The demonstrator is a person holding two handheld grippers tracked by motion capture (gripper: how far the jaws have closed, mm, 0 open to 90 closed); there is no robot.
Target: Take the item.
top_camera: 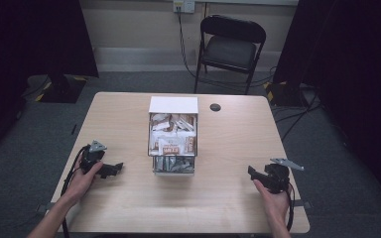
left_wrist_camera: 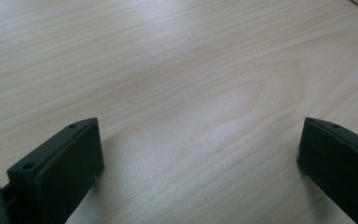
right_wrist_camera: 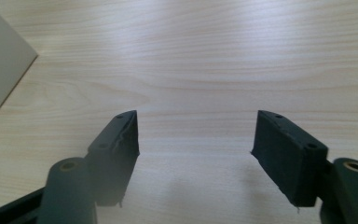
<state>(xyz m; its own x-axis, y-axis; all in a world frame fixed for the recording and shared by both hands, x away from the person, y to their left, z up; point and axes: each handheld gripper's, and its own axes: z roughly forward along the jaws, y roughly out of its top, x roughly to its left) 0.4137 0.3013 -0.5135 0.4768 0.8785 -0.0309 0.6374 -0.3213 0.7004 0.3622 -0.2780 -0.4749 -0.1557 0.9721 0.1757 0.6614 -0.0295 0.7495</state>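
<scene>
Fingers on both my grippers stand apart with nothing between them, and that is where the work starts from. From largest to smallest, the scene runs like this. My desk (top_camera: pixel 129 198) is a pale wood top, bare on both sides in front of me. In its middle stands the white box (top_camera: pixel 173 134), open at the top, with a clear front compartment at the near end. It is packed with small sachets (top_camera: pixel 171 145); I think they are tea or drink packets, but the print is too small to read from the high view. Past the box, a dark round hole (top_camera: pixel 215 107) sits in the desk top.

My left gripper (top_camera: pixel 113 169) rests near the left edge, pointing toward the box and well apart from it. Its fingers (left_wrist_camera: pixel 60 168) are spread wide over plain wood grain in the left gripper view. My right gripper (top_camera: pixel 254 173) lies near the right edge, also aimed inward and well apart from the box. Its fingers (right_wrist_camera: pixel 116 149) are open, a little less wide, over bare wood.

As I judge it, nothing is done yet: no sachet is out of the box, and neither gripper has reached it. Everything is left, starting with bringing a hand in to the box and closing on a packet.
</scene>
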